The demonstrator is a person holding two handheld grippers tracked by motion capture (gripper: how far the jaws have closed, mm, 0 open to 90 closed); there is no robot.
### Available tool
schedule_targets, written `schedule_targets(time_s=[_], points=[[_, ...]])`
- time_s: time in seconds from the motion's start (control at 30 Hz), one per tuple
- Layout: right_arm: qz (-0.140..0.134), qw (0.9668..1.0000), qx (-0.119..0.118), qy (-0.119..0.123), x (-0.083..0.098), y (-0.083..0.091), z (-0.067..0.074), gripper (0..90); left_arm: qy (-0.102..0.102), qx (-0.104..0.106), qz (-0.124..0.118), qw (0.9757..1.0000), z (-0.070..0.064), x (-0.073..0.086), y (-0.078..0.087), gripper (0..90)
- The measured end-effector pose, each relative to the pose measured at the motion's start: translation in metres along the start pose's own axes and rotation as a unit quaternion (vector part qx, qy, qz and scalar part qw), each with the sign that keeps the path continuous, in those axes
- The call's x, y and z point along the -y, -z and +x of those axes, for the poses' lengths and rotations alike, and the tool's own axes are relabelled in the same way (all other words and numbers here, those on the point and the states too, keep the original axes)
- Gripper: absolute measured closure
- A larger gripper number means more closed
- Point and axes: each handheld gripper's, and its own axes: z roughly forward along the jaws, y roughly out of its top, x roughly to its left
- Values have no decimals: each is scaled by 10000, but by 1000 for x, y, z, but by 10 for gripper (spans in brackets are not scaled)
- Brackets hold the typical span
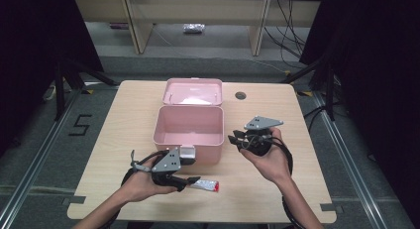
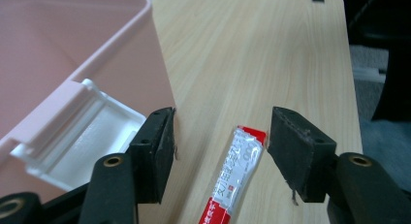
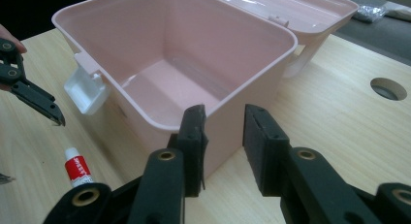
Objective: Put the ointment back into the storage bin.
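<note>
red-ended sachet (image 2: 236, 178) flat on the table (image 1: 124, 140), lengthwise between wide-open left gripper (image 2: 220, 151) jaws, untouched

Box (image 1: 188, 126) is showing pale pink all over, lid (image 1: 193, 92) included; latch (image 3: 87, 91) is showing white. Sachet (image 2: 235, 178) is showing silver-white with red ends and small red print. Desk (image 1: 124, 135) is showing light wood grain with a dark round hole. Both grippers are showing black jaws and grey top plates: left (image 1: 190, 182), right (image 1: 233, 139).
</note>
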Motion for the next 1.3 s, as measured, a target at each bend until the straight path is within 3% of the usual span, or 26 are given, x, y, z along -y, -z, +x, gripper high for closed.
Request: schedule_targets(time_s=[0.03, 0.13, 0.17, 0.2, 0.23, 0.33, 0.37, 0.4, 0.5, 0.53, 0.57, 0.63, 0.67, 0.7, 0.73, 0.77, 0.8, 0.83, 0.87, 0.93, 1.0, 1.03, 1.17, 1.2, 1.27, 1.3], points=[[-18, 10000, -22, -21, 1, 0, 0, 706, -206, 22, 208, 9996, 2, -2, -1, 457], [33, 10000, 10, 19, 2, 1, -3, 707, -348, 114, 367, 9987, 4, -4, -3, 480], [19, 10000, 33, 25, 3, 2, -3, 707, -539, 190, 518, 9970, 5, -7, -6, 487], [19, 10000, 33, 25, 3, 2, -3, 707, -539, 190, 518, 9970, 5, -7, -6, 493], [25, 9999, 74, 110, 3, 3, -6, 707, -643, 287, 621, 9956, 5, -10, -8, 503], [178, 9998, 28, -90, 3, 7, -5, 707, -857, 502, 911, 9909, 6, -14, -13, 514], [178, 9998, 28, -90, 3, 7, -5, 707, -857, 502, 911, 9909, 6, -14, -13, 517], [113, 9999, 14, 40, 3, 7, -8, 707, -1005, 595, 1109, 9869, 6, -14, -17, 519], [106, 9999, -17, 11, 3, 7, -7, 706, -1101, 693, 1422, 9813, 6, -13, -24, 532], [106, 9999, -17, 11, 3, 7, -7, 706, -1101, 693, 1422, 9813, 6, -13, -24, 535], [93, 9999, -36, 24, 3, 5, -5, 705, -1125, 748, 1613, 9776, 4, -11, -29, 538], [135, 9999, -81, 48, 3, 4, -3, 704, -1117, 809, 1775, 9744, 2, -9, -35, 546], [146, 9999, -73, 21, 3, 4, -2, 704, -1263, 855, 1951, 9689, 2, -9, -37, 549], [182, 9998, -90, 11, 3, 4, -2, 704, -1324, 888, 2055, 9656, 2, -9, -39, 553], [176, 9998, -116, 18, 3, 3, -2, 704, -1324, 888, 2055, 9656, 2, -9, -39, 557], [171, 9997, -127, 84, 3, 3, -2, 703, -1373, 949, 2200, 9611, 2, -8, -42, 562], [171, 9997, -127, 84, 3, 3, -2, 703, -1373, 949, 2200, 9611, 2, -8, -42, 563], [158, 9996, -117, 178, 3, 2, -3, 703, -1370, 963, 2324, 9581, 1, -8, -45, 563], [206, 9997, -127, 25, 3, 2, -1, 703, -1388, 967, 2388, 9562, 1, -8, -47, 564], [176, 9997, -142, 107, 3, 2, -2, 703, -1447, 980, 2506, 9522, 1, -8, -49, 569], [189, 9997, -123, 28, 3, 2, -1, 703, -1444, 989, 2560, 9507, 1, -8, -50, 572], [169, 9997, -134, 123, 3, 2, -3, 703, -1532, 998, 2659, 9465, 1, -8, -53, 572], [209, 9997, -110, 28, 4, 3, -2, 703, -1637, 961, 2788, 9414, -1, -9, -58, 572], [205, 9997, -110, 43, 4, 3, -3, 703, -1637, 961, 2788, 9414, -1, -9, -58, 574], [181, 9997, -111, 79, 5, 2, -3, 703, -1641, 996, 2851, 9391, -2, -9, -61, 575], [200, 9997, -132, -3, 5, 2, -2, 703, -1536, 1000, 2802, 9423, -3, -8, -62, 577]])
